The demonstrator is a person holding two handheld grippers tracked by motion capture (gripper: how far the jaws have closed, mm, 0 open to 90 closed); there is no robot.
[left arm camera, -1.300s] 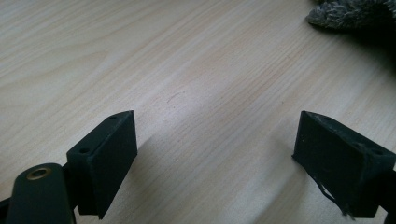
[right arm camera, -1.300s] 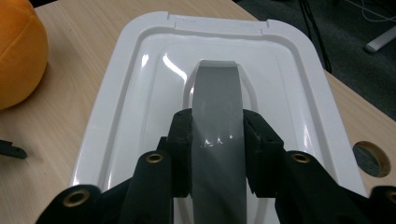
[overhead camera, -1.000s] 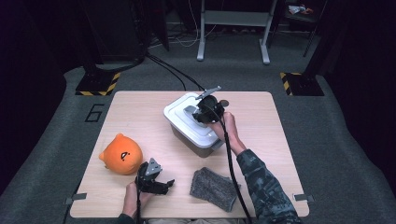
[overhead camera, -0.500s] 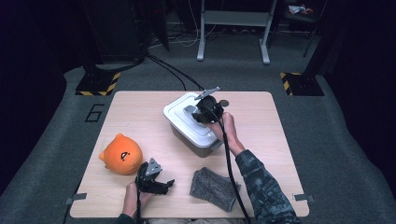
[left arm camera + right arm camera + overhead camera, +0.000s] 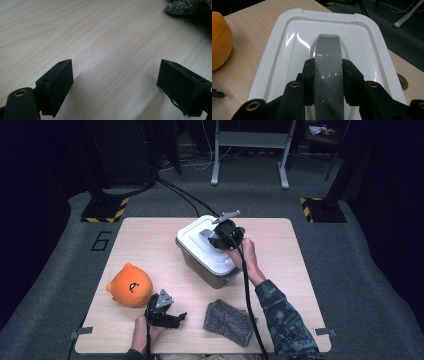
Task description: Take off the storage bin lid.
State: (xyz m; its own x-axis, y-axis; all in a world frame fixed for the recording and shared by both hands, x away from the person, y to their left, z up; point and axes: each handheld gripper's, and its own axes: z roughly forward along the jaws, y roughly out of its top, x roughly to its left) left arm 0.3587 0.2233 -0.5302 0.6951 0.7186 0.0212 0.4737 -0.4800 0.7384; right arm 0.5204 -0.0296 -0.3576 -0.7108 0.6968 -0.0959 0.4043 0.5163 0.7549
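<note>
**Gripping the lid handle squarely before any lift**

Looking down from the high view, the right gripper [image 5: 220, 236] sits on top of the white lid [image 5: 200, 237] of a grey-walled storage box [image 5: 200, 270], which stands near the middle of the wooden table [image 5: 300, 270], turned at an angle to its edges. The left gripper [image 5: 167, 315] rests low at the near edge, well apart from the box, between an orange plush toy [image 5: 129, 285] and a grey cloth [image 5: 230, 320]. Judging from this, the step in hand is taking the lid off by its handle. A straight upward pull looks wisest, since the box has nothing bracing it and could come along or slide.

From the left gripper view, the left gripper [image 5: 115, 82] has its jaws spread wide over bare table, pinching nothing, with a corner of the cloth [image 5: 190, 7] at the top right. That free hand could steady the box wall if the lid sticks.

From the right gripper view, the right gripper [image 5: 328, 75] has its jaws pressed against both sides of the grey handle [image 5: 328, 52], which runs along the middle of the lid [image 5: 287, 50]. The grip looks centred and even, though the handle is glossy, so firm pressure matters. Keeping the pull level should stop the lid from tilting and catching on the rim. The plush toy [image 5: 219, 40] lies off to the left, clear of the lift.
</note>
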